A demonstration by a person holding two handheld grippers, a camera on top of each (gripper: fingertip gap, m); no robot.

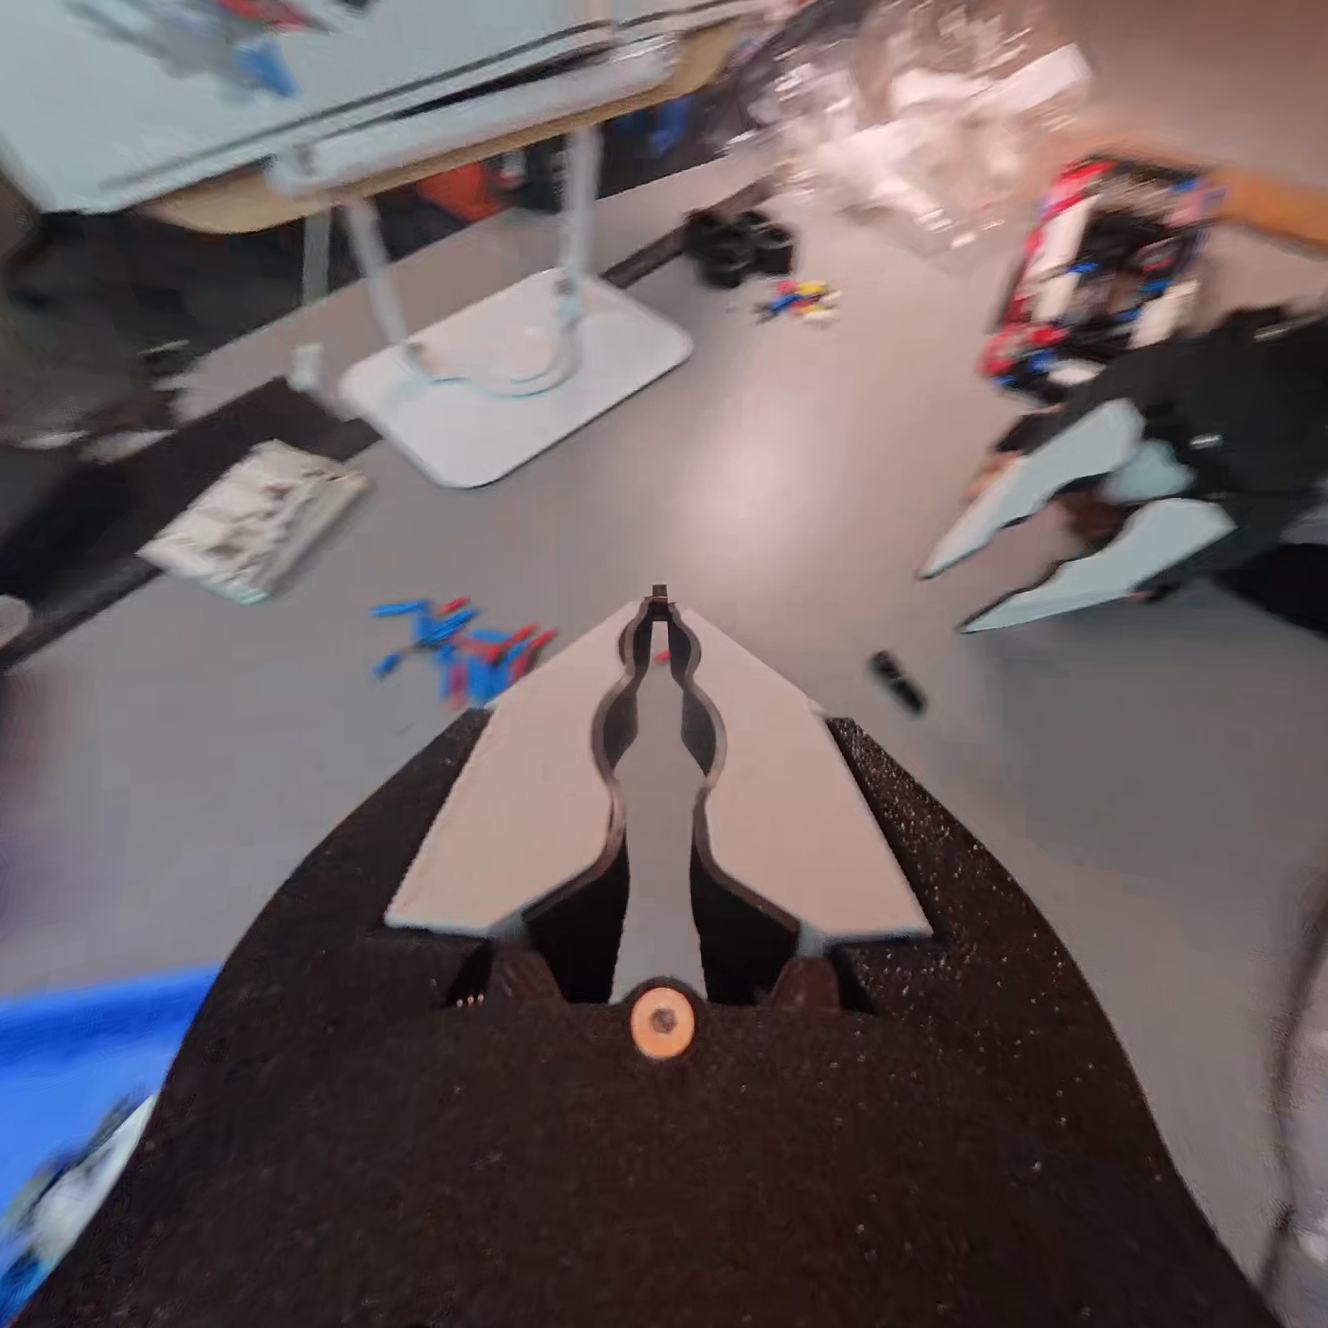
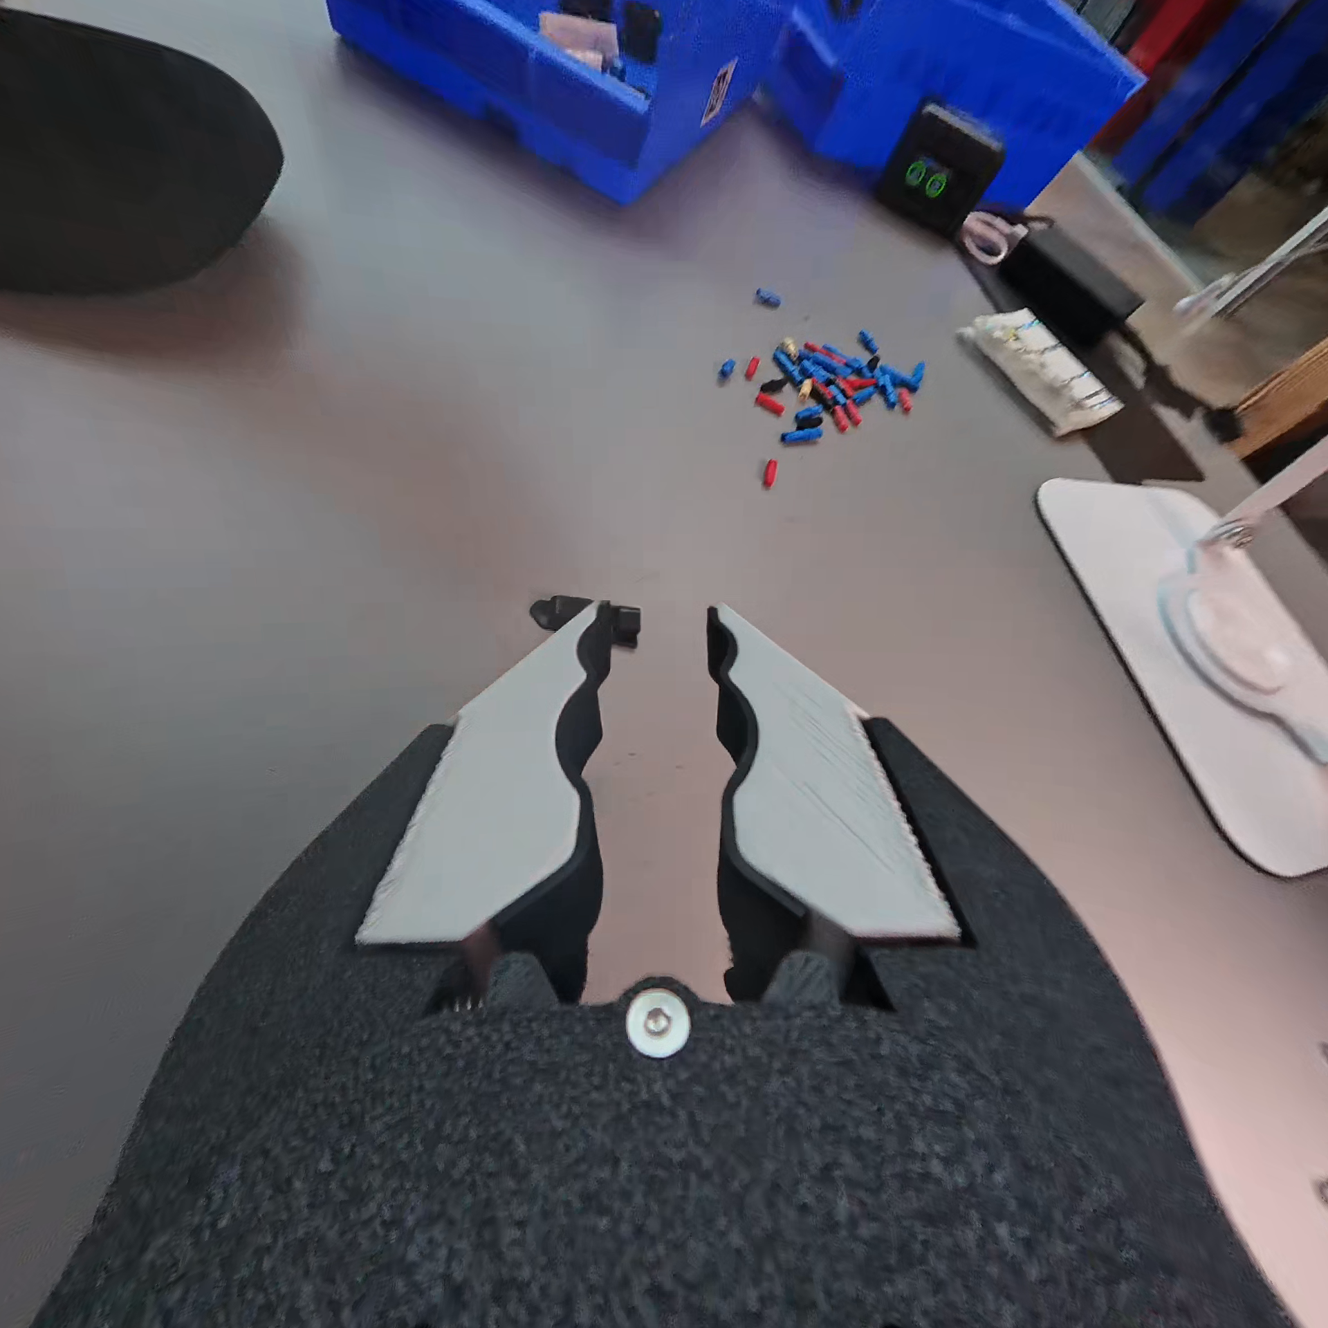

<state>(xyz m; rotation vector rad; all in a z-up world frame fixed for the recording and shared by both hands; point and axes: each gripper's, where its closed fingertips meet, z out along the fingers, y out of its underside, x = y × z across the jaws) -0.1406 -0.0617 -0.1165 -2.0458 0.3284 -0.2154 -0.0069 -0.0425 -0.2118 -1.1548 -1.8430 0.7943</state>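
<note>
Your left hand-held gripper (image 1: 658,602), frame centre, pinches tiny dark pin (image 1: 658,593) above table (image 1: 718,445). Your right hand-held gripper (image 2: 672,618) spread; black connector piece (image 2: 624,622) touching its left fingertip; blue-red pin pile (image 2: 833,384) upper right.

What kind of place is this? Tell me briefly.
Probably a workshop bench for building toy brick models: loose blue and red pins on a grey table, blue bins, a half-built model.

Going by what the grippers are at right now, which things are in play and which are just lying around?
In play:
left gripper, pinching a small dark piece
right gripper, open beside a black part

Lying around:
blue bins
coloured pegs
white stand base
booklet
</note>
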